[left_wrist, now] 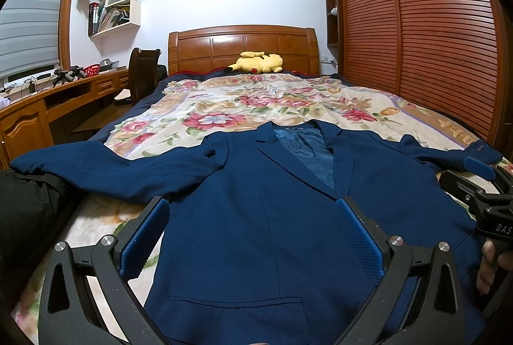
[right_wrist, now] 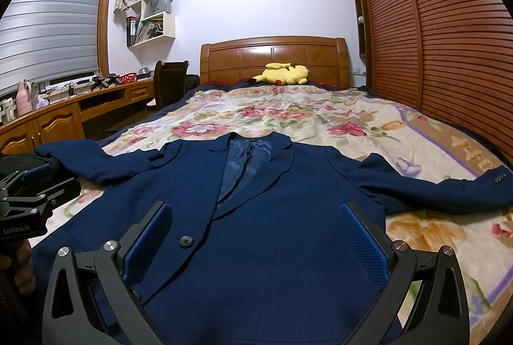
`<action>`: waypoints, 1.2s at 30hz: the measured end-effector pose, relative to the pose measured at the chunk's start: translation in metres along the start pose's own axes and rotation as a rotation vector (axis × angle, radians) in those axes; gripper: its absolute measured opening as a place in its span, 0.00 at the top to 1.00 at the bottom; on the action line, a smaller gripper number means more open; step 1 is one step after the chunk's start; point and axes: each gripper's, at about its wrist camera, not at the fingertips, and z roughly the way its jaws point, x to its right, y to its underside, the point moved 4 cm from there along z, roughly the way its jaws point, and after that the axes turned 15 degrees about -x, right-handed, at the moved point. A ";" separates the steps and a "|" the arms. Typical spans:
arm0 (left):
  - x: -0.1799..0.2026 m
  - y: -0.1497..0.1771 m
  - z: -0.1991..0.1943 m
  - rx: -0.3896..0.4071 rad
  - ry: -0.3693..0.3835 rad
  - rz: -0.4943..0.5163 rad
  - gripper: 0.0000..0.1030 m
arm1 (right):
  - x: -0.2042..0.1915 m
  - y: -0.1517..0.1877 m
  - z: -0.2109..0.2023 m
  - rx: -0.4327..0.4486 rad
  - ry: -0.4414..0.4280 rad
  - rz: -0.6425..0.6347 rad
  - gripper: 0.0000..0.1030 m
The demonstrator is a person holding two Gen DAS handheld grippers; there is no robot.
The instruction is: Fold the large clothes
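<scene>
Both claws hung spread wide and gripping nothing: the left gripper over the jacket's left front panel, the right gripper over the right panel near the button. Ahead of them the navy jacket lay face up on the floral bedspread, collar away from the person, hem nearest, its long axis running straight out from the fingers. The sleeves stretched sideways, one cuff out to the right, well apart from either claw. Judging by this, each sleeve belonged to the nearer gripper.
</scene>
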 end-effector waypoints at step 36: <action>-0.073 -0.015 -0.002 -0.086 -0.041 0.000 0.00 | -0.044 -0.054 0.014 -0.026 -0.180 -0.083 0.00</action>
